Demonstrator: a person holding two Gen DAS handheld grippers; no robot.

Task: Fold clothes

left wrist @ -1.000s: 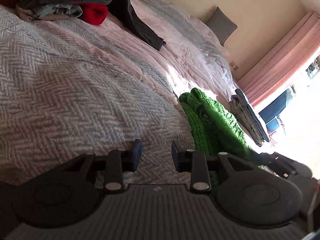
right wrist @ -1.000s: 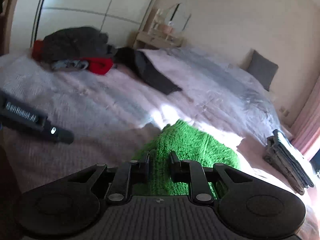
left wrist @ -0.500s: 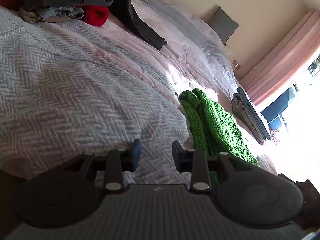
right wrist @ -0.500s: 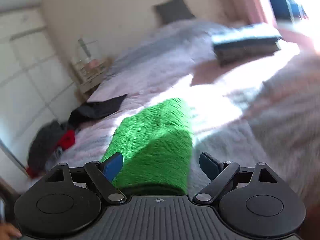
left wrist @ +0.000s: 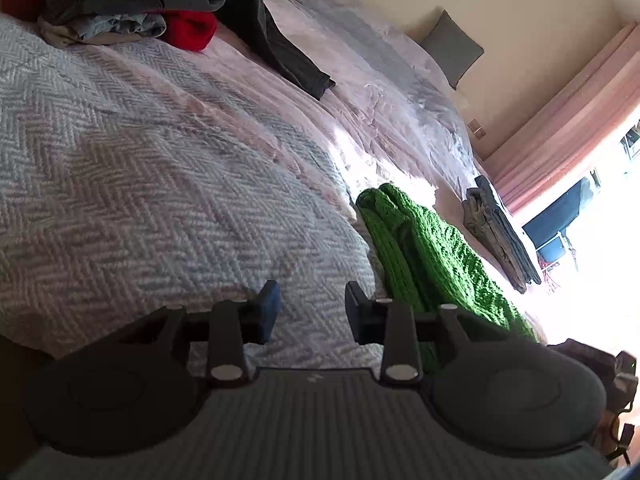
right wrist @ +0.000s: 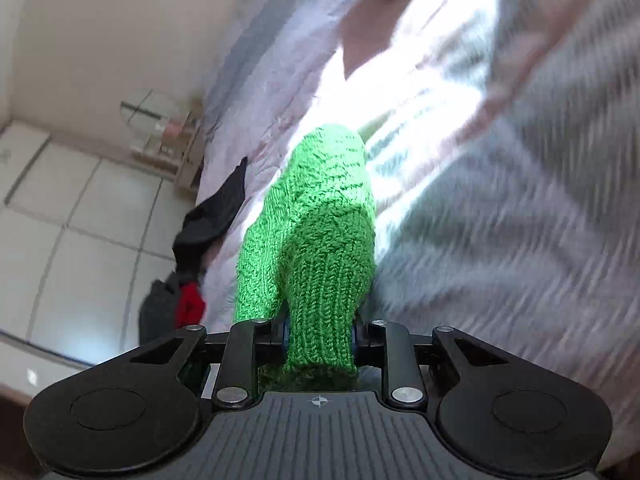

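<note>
Our right gripper [right wrist: 319, 338] is closing on the green sweater [right wrist: 320, 232]; left gripper [left wrist: 312, 312] apart, empty. A one-sided pull could undo its folds.

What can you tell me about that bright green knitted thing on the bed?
The bright green chunky-knit garment, wool-like with ribbed and cabled stitches, lies bunched lengthwise on the pale herringbone bedspread, partly in sunlight. One ribbed end, perhaps a sleeve or hem, sits between the jaws of the right tool, which are closing on it. The left tool stays beside it, empty.
</note>
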